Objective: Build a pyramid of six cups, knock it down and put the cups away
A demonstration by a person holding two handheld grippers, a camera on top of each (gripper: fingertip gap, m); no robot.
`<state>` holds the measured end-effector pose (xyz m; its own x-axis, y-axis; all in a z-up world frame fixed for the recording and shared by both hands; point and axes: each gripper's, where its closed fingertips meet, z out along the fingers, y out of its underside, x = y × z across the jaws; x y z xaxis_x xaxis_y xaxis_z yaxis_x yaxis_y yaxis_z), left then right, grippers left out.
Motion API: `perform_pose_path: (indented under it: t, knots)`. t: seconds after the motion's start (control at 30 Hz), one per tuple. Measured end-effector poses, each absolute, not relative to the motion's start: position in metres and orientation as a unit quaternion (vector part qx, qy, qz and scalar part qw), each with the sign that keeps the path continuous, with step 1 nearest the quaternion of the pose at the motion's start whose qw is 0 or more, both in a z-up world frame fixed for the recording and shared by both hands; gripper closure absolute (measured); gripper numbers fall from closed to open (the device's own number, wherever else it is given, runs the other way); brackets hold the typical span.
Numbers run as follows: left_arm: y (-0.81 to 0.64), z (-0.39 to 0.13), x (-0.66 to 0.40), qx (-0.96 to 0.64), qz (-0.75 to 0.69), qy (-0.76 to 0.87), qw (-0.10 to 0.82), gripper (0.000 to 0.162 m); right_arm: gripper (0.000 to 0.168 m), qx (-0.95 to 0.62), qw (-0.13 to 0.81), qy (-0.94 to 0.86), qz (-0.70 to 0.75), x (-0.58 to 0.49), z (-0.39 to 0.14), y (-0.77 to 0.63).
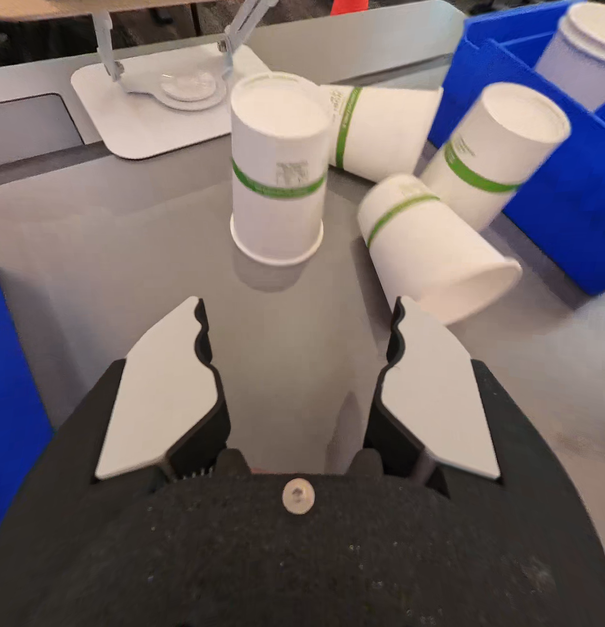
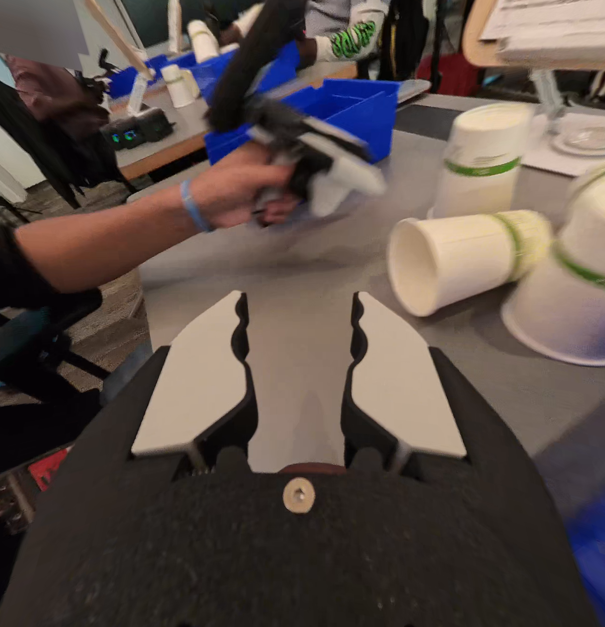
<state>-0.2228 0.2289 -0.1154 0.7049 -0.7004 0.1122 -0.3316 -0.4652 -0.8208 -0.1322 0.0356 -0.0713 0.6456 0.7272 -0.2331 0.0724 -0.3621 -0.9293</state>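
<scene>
The grey table [image 1: 108, 237] carries a blue bin [image 1: 548, 210] at its right side. Four white cups with green bands are near the bin: one cup [image 1: 277, 176] stands upside down, the others [image 1: 440, 258] lie or lean. The left gripper [image 1: 299, 315] and right gripper [image 2: 298, 307] are both spread and hold nothing.

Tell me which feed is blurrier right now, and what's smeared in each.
Right wrist view is worse: the other claw and the hand holding it are streaked by motion, and the nearest upside-down cup is smeared. Left wrist view is milder: the upside-down cup is soft and the blue bin at the right edge blurs. Each view's own claw stays sharp.
</scene>
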Motion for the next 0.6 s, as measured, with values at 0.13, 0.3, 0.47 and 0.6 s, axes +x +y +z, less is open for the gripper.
perform_pose_path:
  t: [0.13,0.3,0.47,0.6]
  knots:
    - [0.282,-0.123,-0.189,-0.827,-0.195,0.325,0.416,0.051,0.112,-0.771,0.478,-0.332,0.258,-0.153,-0.114,0.01]
    - [0.315,-0.13,-0.161,-0.828,-0.196,0.327,0.412,0.051,0.117,-0.772,0.457,-0.311,0.314,-0.162,-0.12,-0.003]
    - [0.324,-0.126,-0.153,-0.822,-0.233,0.315,0.413,0.087,0.115,-0.768,0.485,-0.285,0.307,-0.15,-0.119,0.011]
    - [0.313,-0.104,-0.165,-0.812,-0.336,0.267,0.397,0.087,0.11,-0.752,0.533,-0.266,0.282,-0.136,-0.113,0.027]
